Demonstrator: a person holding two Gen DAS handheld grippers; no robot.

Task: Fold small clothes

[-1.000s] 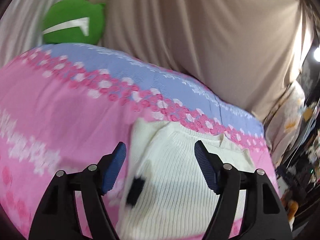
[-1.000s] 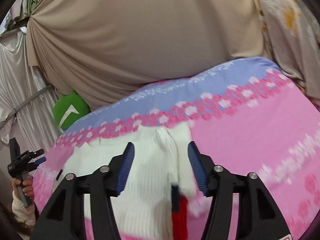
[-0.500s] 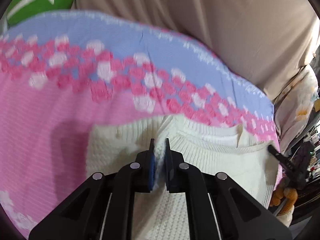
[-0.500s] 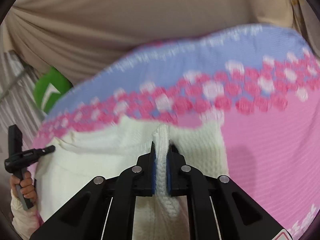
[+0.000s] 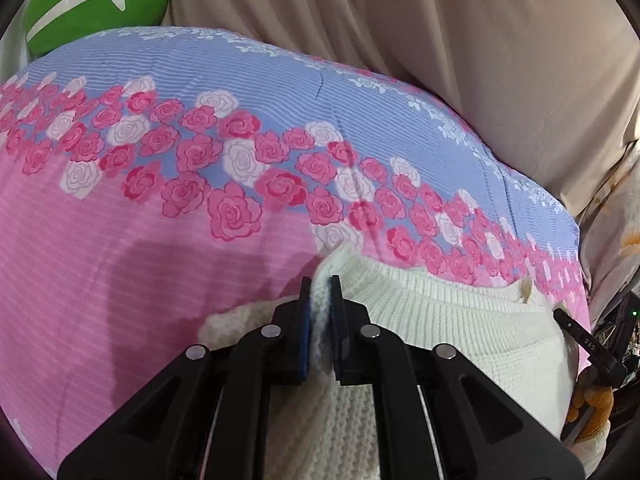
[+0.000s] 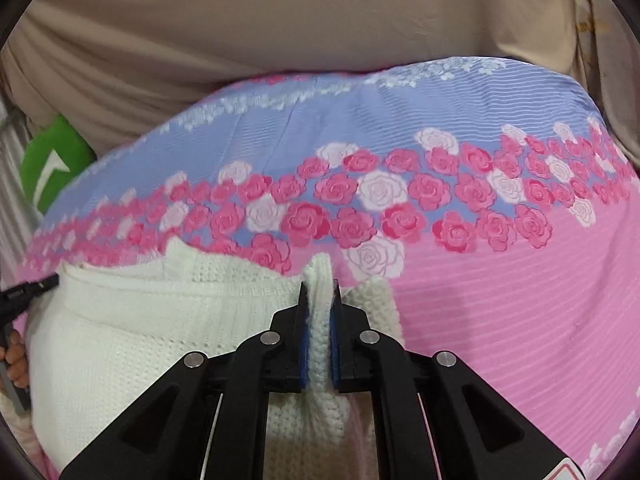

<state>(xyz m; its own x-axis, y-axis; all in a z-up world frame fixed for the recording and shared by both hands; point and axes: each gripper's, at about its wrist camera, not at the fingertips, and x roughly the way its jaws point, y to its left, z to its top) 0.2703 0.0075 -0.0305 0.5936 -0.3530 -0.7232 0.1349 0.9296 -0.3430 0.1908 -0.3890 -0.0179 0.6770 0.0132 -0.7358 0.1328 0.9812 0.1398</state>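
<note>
Both claws grip now: your left gripper [image 5: 319, 312] and right gripper [image 6: 320, 320], wide apart a second ago, are clamped on opposite edges of the white knit sweater [image 6: 120, 344], which lies on the rose-print bedspread [image 6: 500, 320]. Pinched corners stand raised, so I judge a fold starting. Sweater's near part is hidden behind the fingers.

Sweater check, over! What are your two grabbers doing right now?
Left gripper shut on white sweater. Right gripper shut on it too. Sweater on rose bedspread. Nothing blocking.
</note>
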